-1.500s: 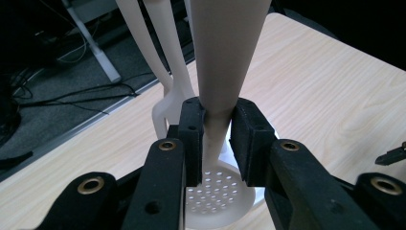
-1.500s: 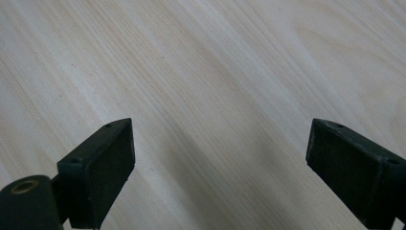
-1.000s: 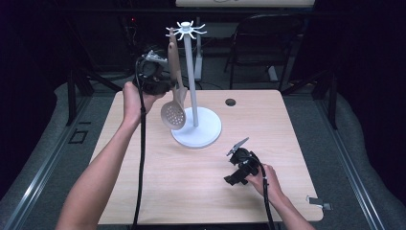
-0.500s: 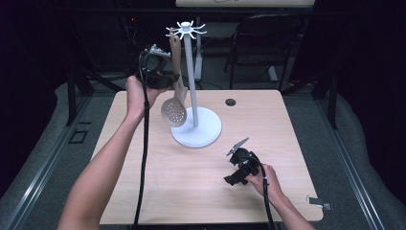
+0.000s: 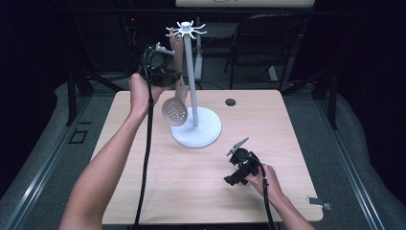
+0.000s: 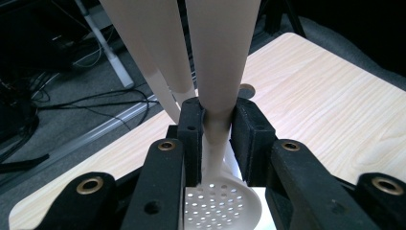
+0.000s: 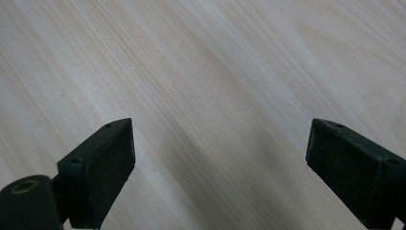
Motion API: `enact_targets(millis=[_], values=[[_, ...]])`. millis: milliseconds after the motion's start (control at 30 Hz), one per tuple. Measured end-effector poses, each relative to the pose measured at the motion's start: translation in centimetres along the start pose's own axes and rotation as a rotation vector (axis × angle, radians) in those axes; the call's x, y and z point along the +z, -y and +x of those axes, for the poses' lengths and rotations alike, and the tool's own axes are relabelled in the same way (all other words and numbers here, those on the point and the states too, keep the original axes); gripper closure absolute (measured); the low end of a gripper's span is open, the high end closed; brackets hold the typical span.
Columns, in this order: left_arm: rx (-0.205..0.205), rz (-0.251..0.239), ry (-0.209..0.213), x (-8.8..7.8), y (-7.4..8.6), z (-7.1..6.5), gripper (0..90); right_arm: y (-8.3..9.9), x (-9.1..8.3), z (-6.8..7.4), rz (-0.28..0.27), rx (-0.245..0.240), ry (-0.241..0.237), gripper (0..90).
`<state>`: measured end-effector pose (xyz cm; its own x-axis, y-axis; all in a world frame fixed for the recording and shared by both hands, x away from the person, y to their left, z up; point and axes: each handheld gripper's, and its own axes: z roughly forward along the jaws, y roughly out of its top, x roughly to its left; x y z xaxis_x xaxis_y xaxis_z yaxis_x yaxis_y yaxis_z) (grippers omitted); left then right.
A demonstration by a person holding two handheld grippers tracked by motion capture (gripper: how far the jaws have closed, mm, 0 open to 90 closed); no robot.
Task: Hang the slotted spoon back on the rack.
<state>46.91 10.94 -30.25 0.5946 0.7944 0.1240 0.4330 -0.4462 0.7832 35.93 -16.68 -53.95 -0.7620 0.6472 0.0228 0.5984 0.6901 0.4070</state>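
We see left gripper [image 6: 215, 139] pinching beige perforated plastic skimmer [image 5: 175, 111] by handle, beside white metal hook stand [image 5: 196, 129], top seemingly near hook. Right gripper [image 7: 218, 177] spread wide, over pale wooden table [image 5: 268, 120].

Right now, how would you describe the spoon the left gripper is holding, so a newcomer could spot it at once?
Start at the white stand toward the back of the wooden table. Beside its pole, near the hooks on top, the left gripper clamps a pale slotted spoon by its handle. Its round bowl, full of small holes, hangs lowest, above the stand's base.
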Motion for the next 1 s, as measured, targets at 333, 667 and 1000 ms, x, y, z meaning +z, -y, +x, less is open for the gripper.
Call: enact_targets(millis=[333, 667, 1000], values=[[-0.040, -0.031, 0.005, 0.8, 0.4, 0.2, 73.8, 0.1, 0.0, 0.1, -0.012, 0.011, -0.010, 9.2], [-0.055, 0.005, 0.027, 0.2, 1.0, 0.4, 49.3, 0.0, -0.2, 0.0, 0.007, -0.007, -0.001, 9.2], [-0.037, 0.074, 0.027, -0.7, 3.5, 0.8, 24.9, -0.1, -0.2, 0.0, -0.001, -0.007, 0.000, 9.2]])
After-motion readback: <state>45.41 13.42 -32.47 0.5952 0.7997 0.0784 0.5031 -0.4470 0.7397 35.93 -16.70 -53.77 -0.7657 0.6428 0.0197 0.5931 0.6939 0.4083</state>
